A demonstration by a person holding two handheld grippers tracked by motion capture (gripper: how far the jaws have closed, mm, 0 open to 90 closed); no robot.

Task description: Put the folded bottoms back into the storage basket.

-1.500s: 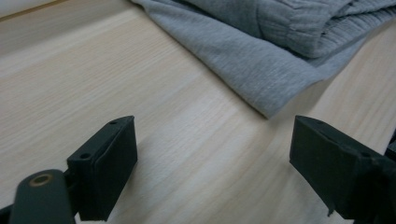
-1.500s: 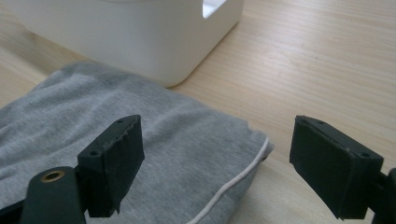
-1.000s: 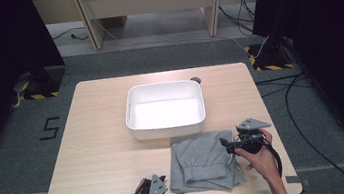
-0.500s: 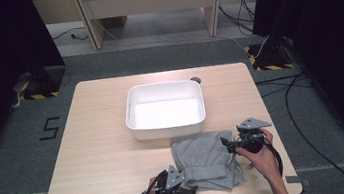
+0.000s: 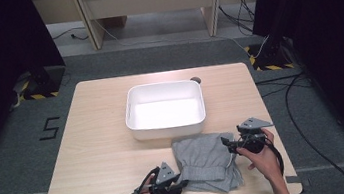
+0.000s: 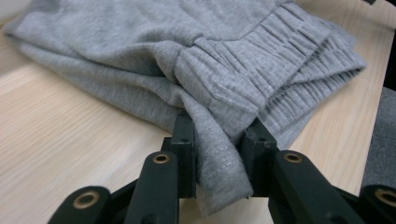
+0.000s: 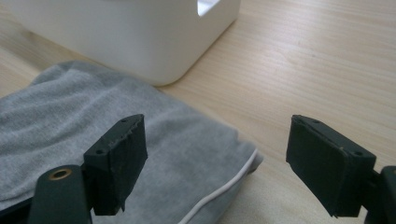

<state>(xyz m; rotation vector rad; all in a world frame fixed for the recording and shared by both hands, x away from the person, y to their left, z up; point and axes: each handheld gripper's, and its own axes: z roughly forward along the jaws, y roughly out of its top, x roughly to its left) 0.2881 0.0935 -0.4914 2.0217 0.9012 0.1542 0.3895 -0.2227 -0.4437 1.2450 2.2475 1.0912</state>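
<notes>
We note a folded grey sweatpants garment (image 5: 206, 162) lying near the table's (image 5: 101, 151) near edge, right of centre, its far edge just beside the near wall of the white plastic tub (image 5: 165, 109) that sits mid-table. Elastic waistband (image 6: 261, 56) ribbing is visible in the left gripper view, and a white drawstring (image 7: 224, 186) runs along the fold's edge in the right gripper view. Our left gripper (image 5: 174, 185) sits at the near edge, level with the tabletop, at the garment's near-left corner; its jaws have just been closing and now pinch a bunched fold of grey cloth, the fabric pressed between both pads (image 6: 184, 140). Our right gripper (image 5: 227, 142) rests at the garment's right side, toward the table's right edge, held by the right hand (image 5: 264, 158). Its jaws stand wide apart; one pad (image 7: 119, 161) hovers over the grey cloth, the other over bare wood, and nothing is clamped between them. We cannot tell whether that pad touches the fabric. A small dark round spot (image 5: 195, 80) lies on the table just past the tub's far right corner.
</notes>
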